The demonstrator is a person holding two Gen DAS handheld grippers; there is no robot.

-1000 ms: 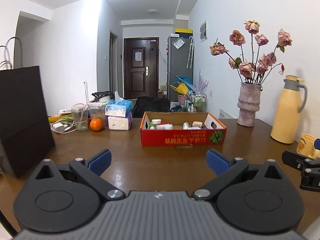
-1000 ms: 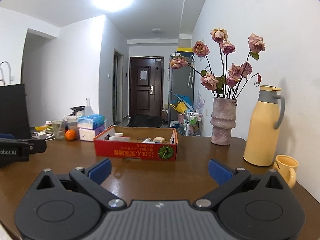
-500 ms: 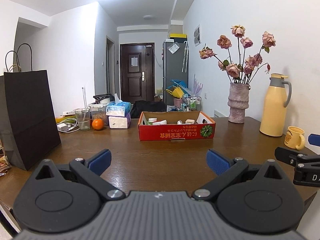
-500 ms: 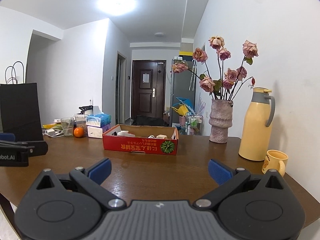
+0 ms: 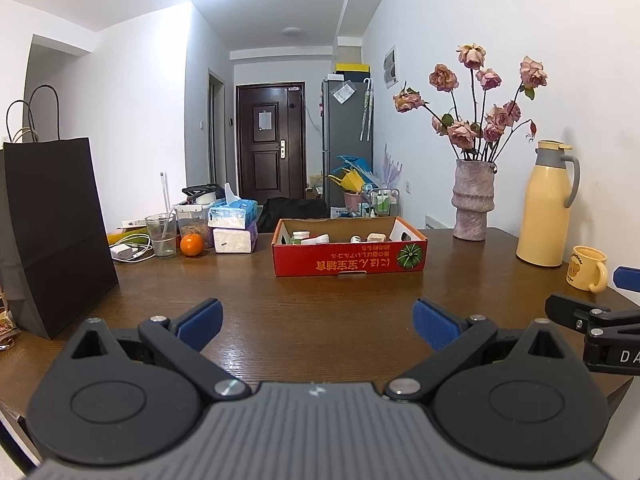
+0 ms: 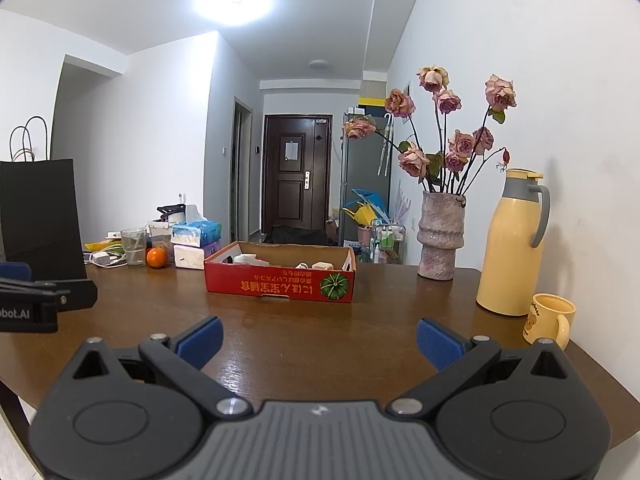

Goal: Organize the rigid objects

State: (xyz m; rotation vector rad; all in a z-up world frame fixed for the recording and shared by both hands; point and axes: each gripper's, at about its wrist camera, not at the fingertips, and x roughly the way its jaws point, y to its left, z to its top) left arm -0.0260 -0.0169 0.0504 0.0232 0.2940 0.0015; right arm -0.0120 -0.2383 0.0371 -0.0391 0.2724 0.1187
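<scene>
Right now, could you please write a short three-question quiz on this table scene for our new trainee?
1. True or false: the left gripper holds an item.
2. What stands nearest the yellow mug? A) orange B) yellow thermos C) black paper bag
3. Fill in: the red cardboard box has a printed ____ on its front.

Key:
1. False; both it and the right gripper are open and empty.
2. B, the yellow thermos.
3. Pumpkin.

The right claw gapes wide over the brown tabletop, gripping nothing. A red cardboard box sits mid-tabletop. A yellow mug stands just beside a yellow thermos jug near the right edge.
</scene>
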